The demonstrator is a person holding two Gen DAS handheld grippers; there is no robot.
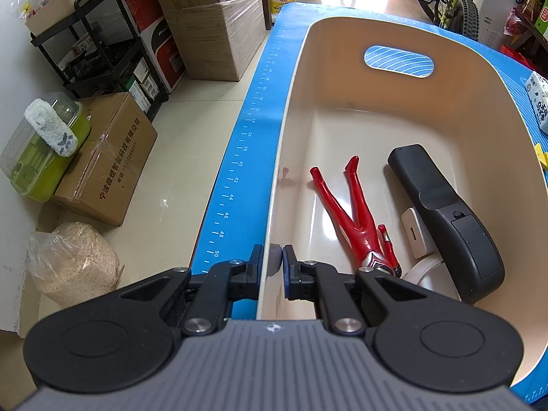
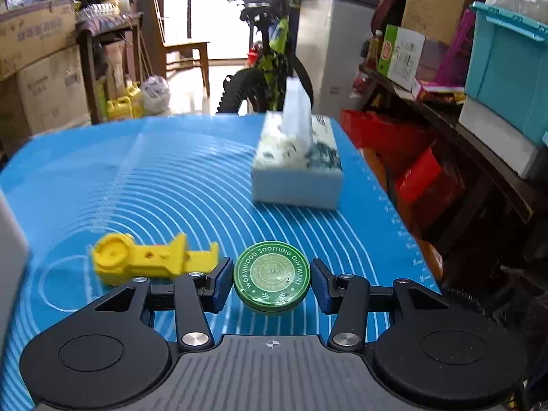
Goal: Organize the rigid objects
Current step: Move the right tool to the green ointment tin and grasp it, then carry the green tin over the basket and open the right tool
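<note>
The right gripper [image 2: 272,282] is pinching the green ointment tin [image 2: 272,278] across its round side wall, one blue pad on each side, and seems to be holding it just above the blue mat [image 2: 154,178]; whether the tin is clear of the mat is hard to tell from this angle. The tin is looking stiff, light and smooth-sided, so it is likely to slip or twist if the pads are riding high on the rim; gripping across the full width, low on the wall, is the safer hold. Just left of the gripper the yellow plastic part [image 2: 150,260] is lying on the mat, rigid and knobbly, with its flat bar giving an easy place to grab. Farther off to the right a tissue box [image 2: 298,167] is standing.

The left gripper [image 1: 276,269] is clamping the near rim of the beige bin [image 1: 342,24], steadying it at the mat's left edge. Only the left wrist view is showing the bin's contents: a red figure [image 1: 352,212], a black remote [image 1: 445,212] and a small white adapter [image 1: 412,231] lying on the bottom. Only the right wrist view is showing the tin and the whole yellow part waiting outside.
</note>
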